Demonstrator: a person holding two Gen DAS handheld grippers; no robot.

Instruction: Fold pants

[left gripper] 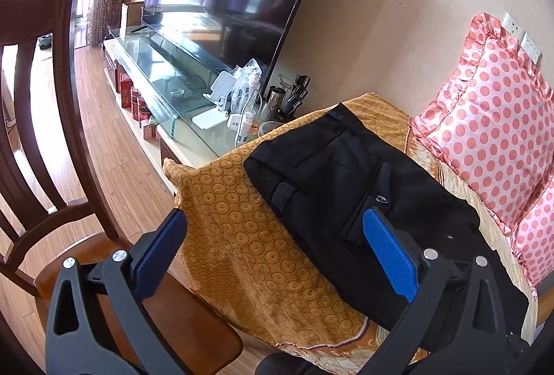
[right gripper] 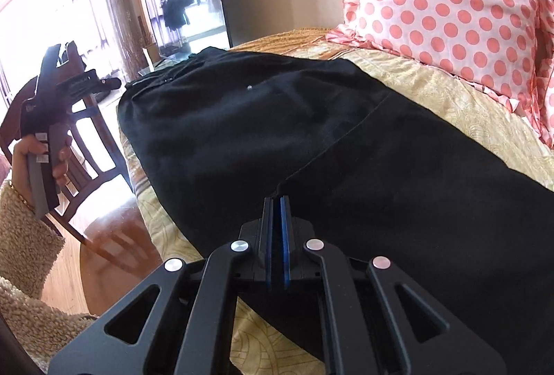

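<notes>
Lying on a gold bedspread [left gripper: 242, 219], black pants [right gripper: 277, 132]; left jaws apart, right together.

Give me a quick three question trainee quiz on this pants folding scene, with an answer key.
1. True or false: the left gripper has its jaws wide apart.
2. What colour are the pants?
3. The polka-dot pillow is: A) on the wooden chair, B) beside the pants on the gold cover, C) on the floor.

Key: 1 true; 2 black; 3 B.
</notes>
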